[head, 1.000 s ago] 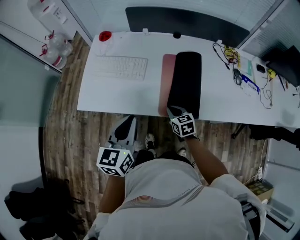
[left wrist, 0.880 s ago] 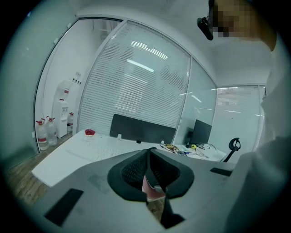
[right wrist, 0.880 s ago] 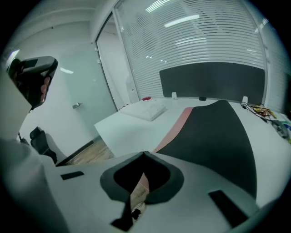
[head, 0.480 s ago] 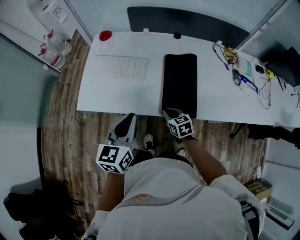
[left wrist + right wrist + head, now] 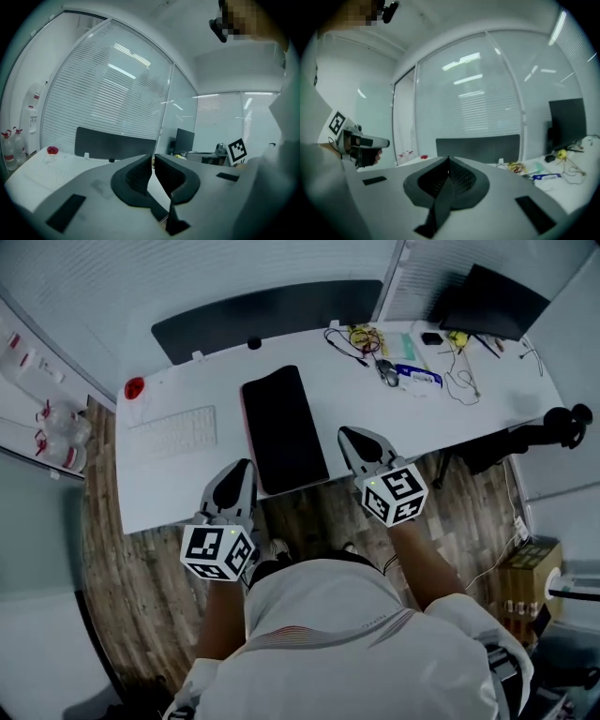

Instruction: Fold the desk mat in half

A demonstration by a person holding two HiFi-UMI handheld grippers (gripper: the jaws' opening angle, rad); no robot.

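A white desk stood on a wood floor beside glass walls with blinds. In the head view we saw the mat lying folded on the desk, black side up. A thin pink strip showed along its left edge and its near end reached the desk's front. It lay between a keyboard and a tangle of cables. A cardboard box sat on the floor at the right; we could not tell its contents.

The left gripper hung at the desk's front, just left of the mat. The right gripper was over the desk, right of the mat and clear of it. A second earlier the right gripper had been at the mat's near edge, with a wide band of pink still uncovered, and the left had been down over the floor.

In the left gripper view the jaw tips met, with nothing between them. In the right gripper view the jaws were pressed together, also empty.
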